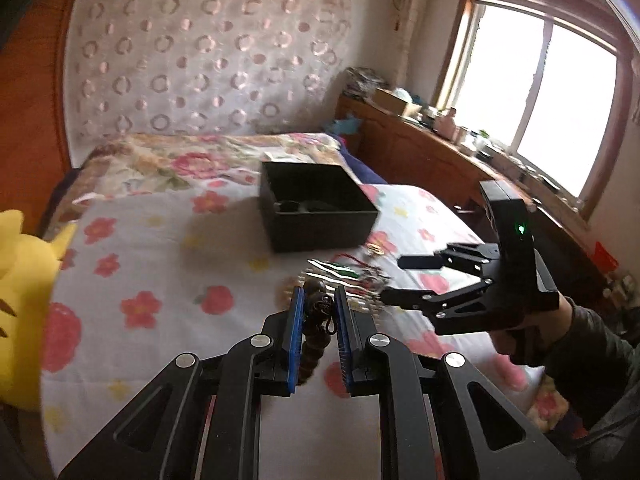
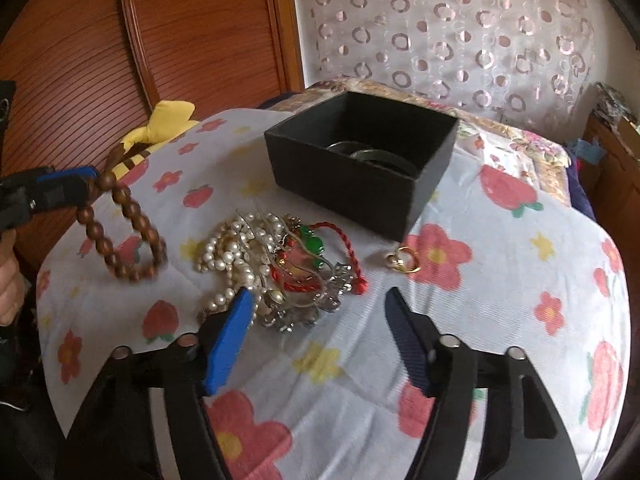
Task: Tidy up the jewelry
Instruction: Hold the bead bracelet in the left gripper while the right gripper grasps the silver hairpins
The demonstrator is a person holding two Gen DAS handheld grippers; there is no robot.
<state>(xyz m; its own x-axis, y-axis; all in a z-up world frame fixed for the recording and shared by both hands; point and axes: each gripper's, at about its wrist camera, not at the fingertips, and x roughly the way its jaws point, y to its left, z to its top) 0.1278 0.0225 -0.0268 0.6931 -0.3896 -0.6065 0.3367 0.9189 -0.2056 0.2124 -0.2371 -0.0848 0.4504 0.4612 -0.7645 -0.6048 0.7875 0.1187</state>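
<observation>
Two grippers: left (image 1: 316, 312) clamps bead bracelet (image 2: 124, 232); right (image 2: 320, 300) gapes over jewelry pile (image 2: 276, 264) near box (image 2: 360, 176).

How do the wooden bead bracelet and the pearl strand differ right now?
The wooden bead bracelet has large dark brown beads; the pearl strand has small pale ones. The bracelet hangs in the air, clamped by the left gripper; the pearls lie on the bedspread. The bracelet dangles alone as an open loop; the pearls are tangled in a pile with other jewelry. Both are beaded strands outside the black box.
</observation>
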